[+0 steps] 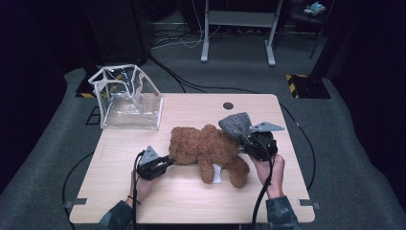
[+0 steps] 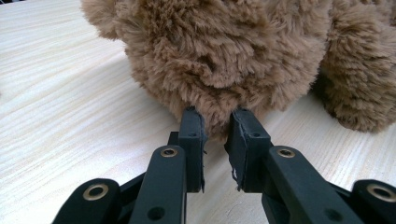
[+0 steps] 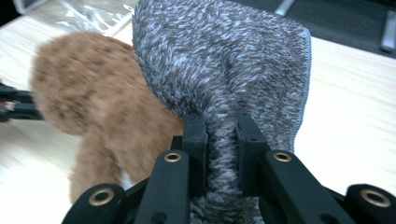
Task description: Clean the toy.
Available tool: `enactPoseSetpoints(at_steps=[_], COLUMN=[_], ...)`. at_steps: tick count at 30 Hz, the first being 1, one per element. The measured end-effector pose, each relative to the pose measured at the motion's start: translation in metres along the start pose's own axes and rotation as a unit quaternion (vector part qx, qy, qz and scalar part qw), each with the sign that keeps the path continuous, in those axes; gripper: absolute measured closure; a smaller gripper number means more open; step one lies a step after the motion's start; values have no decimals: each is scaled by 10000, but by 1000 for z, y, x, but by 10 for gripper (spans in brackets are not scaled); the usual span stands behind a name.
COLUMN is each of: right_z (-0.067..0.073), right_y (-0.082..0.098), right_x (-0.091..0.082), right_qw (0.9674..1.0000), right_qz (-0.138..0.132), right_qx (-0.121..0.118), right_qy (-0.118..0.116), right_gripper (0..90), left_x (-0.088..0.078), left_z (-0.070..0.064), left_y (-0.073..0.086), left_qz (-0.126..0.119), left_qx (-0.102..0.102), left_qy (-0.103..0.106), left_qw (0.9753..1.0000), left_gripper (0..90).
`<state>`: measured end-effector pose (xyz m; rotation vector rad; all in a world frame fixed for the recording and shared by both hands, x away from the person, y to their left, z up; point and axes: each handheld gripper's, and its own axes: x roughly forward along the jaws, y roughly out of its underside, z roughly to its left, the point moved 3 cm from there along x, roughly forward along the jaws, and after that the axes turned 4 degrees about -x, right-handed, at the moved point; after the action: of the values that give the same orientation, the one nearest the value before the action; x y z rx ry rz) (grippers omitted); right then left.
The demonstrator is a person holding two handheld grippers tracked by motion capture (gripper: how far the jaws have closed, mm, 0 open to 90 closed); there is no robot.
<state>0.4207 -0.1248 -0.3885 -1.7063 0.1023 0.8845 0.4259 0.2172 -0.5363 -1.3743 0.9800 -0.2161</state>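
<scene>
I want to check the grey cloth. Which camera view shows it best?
The right gripper view: the grey cloth is close, pinched between the right hand-held gripper jaws. The high view shows the cloth small, beside the teddy bear. The left gripper view looks at the bear.

1. One brown plush teddy bear [image 1: 207, 149] lying on the table
2. One grey fuzzy knitted cloth piece [image 1: 237, 125]
3. One clear plastic bag with white trim [image 1: 128, 98]
4. Two black two-jaw grippers: left [image 1: 168, 161], right [image 1: 245, 140]
5. One light wooden table [image 1: 186, 203]
</scene>
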Motion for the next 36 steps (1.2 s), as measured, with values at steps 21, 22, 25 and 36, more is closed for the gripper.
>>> enactPoseSetpoints(at_steps=[21,22,25,36], right_z=[86,89,95,104], right_y=[-53,-54,-57,-54], right_x=[69,73,80,98], right_qw=[9938,9934,9924,9849], right_qz=[280,282,326,734], right_qx=[-628,-656,-695,-623], right_qy=[-873,-902,-967,-1439], right_gripper=[775,774,772,472], left_x=[0,0,-1,0], left_z=[-4,-3,-3,-3], left_y=[1,1,0,0], left_qz=[-56,-92,-69,-143], left_qx=[73,115,131,107], left_qy=[-77,-112,-88,-112], left_qw=[9999,9998,9999,9998], left_gripper=[758,758,760,760])
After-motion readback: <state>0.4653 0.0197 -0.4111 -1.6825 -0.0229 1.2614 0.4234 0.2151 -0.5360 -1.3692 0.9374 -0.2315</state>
